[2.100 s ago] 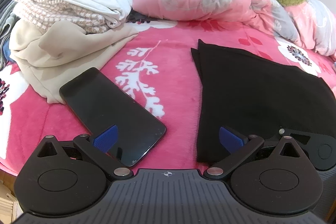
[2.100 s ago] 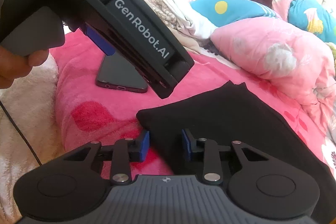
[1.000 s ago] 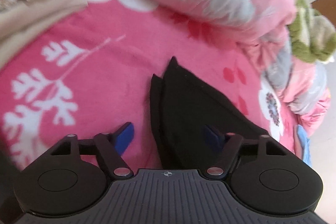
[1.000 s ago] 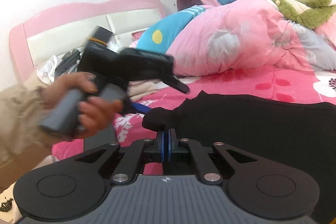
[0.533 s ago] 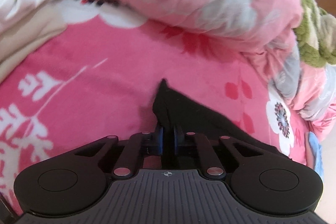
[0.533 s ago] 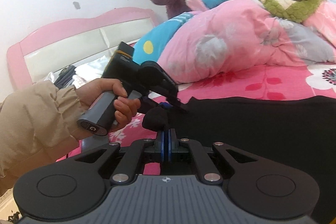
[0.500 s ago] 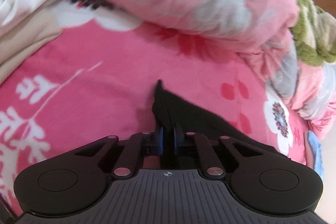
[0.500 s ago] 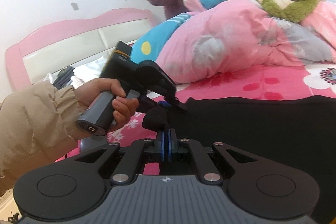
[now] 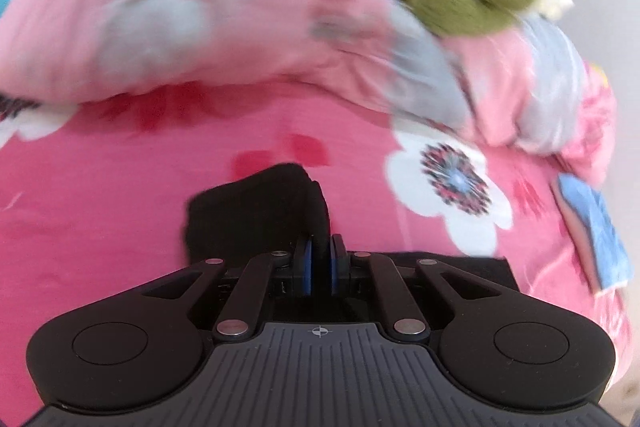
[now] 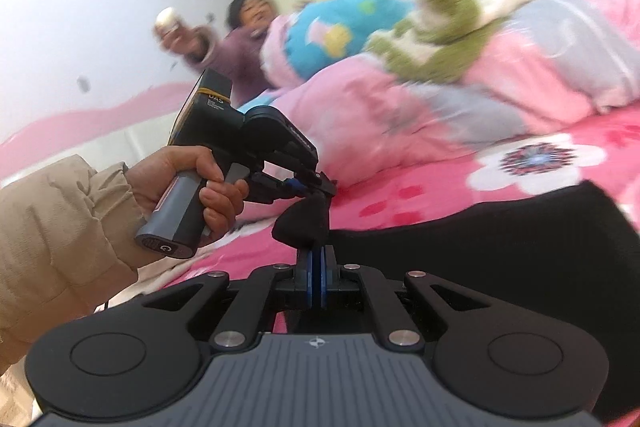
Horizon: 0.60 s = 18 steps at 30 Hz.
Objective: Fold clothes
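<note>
Both grippers, left (image 9: 319, 263) and right (image 10: 317, 277), pinch the black cloth (image 10: 480, 227) mid-fold; next, carry its edge toward 12 o'clock.

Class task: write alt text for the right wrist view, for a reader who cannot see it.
The right claw is shut on a bunched corner of a black folded cloth garment on a pink flowered bedspread. Beside it, a hand in a beige sleeve holds the left claw, pinching the same corner.
</note>
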### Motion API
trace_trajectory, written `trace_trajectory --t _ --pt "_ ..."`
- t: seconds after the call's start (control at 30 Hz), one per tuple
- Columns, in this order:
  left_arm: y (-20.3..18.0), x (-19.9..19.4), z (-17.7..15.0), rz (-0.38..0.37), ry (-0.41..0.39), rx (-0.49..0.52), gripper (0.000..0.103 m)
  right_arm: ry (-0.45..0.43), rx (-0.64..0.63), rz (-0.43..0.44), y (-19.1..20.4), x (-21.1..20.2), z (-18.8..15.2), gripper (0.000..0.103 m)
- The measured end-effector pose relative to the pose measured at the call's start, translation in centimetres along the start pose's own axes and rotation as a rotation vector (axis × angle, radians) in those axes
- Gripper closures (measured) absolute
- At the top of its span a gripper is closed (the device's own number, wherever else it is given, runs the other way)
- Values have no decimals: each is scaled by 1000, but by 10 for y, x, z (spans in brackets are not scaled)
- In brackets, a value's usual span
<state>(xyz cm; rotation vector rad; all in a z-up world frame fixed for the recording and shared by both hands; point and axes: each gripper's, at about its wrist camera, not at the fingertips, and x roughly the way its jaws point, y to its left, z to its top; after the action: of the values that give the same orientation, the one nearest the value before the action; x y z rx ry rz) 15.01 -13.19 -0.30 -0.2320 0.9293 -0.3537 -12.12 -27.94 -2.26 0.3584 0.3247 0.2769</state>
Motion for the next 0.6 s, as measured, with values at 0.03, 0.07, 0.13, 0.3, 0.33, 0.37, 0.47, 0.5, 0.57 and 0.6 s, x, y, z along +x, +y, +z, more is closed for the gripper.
trace_trajectory --t 0.03,0.07,0.13,0.3,0.33,0.37,0.47,0.5,0.57,0.6 --pt "-14 4 -1 0 4 23 97 -10 11 -14 -6 -6 0 100" --pt "-28 7 -3 0 10 47 96 -19 22 -28 -12 -12 0 100" --pt "-56 13 -8 -3 14 94 96 -35 45 -55 -24 -25 0 100" --pt "-113 26 -23 -17 36 200 96 -64 109 -119 -54 -54 -4 101" --pt "-124 29 -27 -18 43 220 96 -69 121 -131 -59 -59 -5 101" --pt "-132 33 -30 -18 49 231 97 -75 133 -143 -64 -65 -6 101" --pt "-154 45 -39 -18 68 258 96 -79 163 -168 -77 -74 -8 101" --pt "-160 48 -41 -18 74 266 97 -80 173 -176 -81 -76 -9 101" --pt "-170 55 -47 -17 86 283 97 -82 192 -192 -88 -82 -11 101" --pt "-175 58 -49 -17 91 291 97 -83 202 -200 -92 -85 -12 101"
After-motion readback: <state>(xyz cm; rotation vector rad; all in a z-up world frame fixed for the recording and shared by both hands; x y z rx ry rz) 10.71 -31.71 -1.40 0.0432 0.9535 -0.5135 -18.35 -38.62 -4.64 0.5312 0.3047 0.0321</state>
